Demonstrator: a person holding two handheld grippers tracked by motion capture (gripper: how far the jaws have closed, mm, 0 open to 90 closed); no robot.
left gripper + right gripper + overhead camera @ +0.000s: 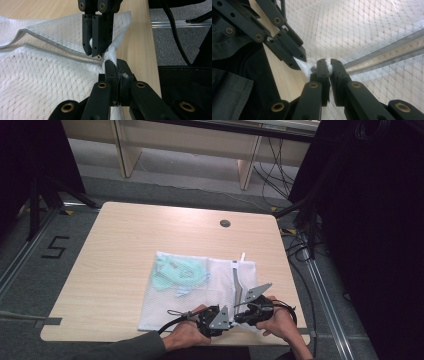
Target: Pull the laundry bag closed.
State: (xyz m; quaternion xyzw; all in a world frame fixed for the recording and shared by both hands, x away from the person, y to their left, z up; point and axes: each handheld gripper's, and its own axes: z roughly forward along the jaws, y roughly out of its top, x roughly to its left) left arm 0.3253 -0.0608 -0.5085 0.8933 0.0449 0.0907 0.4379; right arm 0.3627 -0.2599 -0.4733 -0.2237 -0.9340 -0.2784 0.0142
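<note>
**Both grippers pinching mesh bag at zipper end**

Left gripper (116,65): jaws closed on a fold of the white mesh bag (42,85), right at the end of the grey zipper (57,51). Right gripper (327,65): jaws closed on something white at that same zipper end, possibly the pull tab, can't tell. The 2 grippers sit tip to tip, almost touching, at the bag's near right corner by the table (115,245) front edge. Bag lies flat, centre-right on the table, zipper open along its right side. Pale green item (177,272) visible inside through the mesh, upper-left part of the bag. Person's hands hold both grippers from the bottom edge.
</note>
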